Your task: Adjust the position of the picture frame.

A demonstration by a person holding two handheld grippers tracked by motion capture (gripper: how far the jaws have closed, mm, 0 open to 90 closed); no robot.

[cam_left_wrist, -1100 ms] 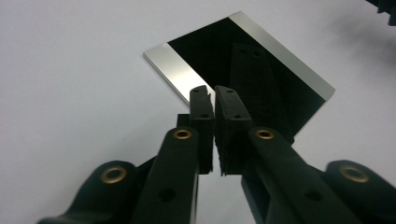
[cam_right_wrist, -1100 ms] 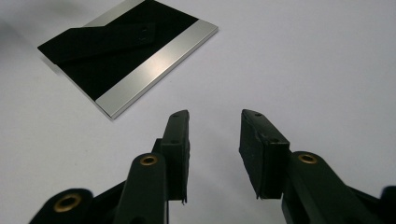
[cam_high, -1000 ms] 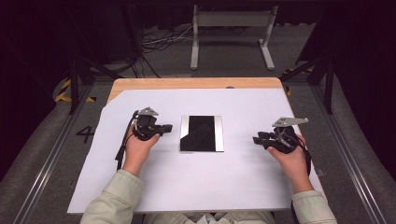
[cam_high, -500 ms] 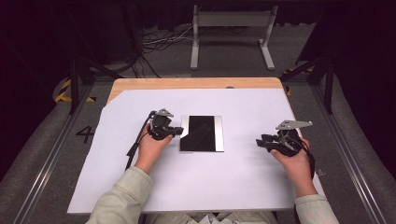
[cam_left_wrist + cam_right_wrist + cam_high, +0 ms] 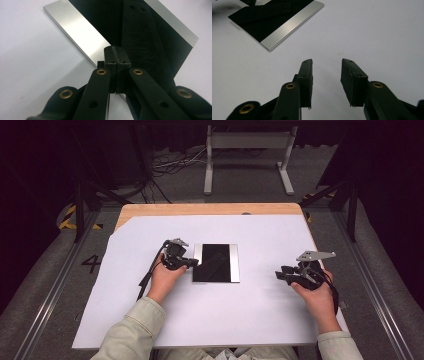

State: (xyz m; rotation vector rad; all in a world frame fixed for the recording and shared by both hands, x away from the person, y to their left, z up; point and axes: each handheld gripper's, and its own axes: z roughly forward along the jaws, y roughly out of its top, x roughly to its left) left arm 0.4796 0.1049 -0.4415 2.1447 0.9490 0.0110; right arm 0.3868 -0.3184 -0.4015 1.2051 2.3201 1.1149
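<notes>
A flat square plate (image 5: 216, 262), black in the middle with a silver strip along two sides, lies at the centre of the white table. My left gripper (image 5: 192, 262) rests at the plate's left silver strip. In the left gripper view its jaws are shut (image 5: 115, 50), pad against pad with nothing between them, and the tips sit right over the plate (image 5: 80, 30) at that strip. Whether they touch it I cannot tell. My right gripper (image 5: 280, 274) sits low over the table well to the right of the plate. Its jaws stand open and empty (image 5: 327, 62), pointing toward the plate (image 5: 287, 27).
A white sheet (image 5: 250, 320) covers the table, leaving a bare wooden strip (image 5: 210, 209) along the far edge. A metal stand (image 5: 247, 150) and cables are on the floor beyond. Dark rails run along both sides of the table.
My left hand has moved right across the table, bringing its shut jaws to the plate's left edge. The right hand has hardly moved.
</notes>
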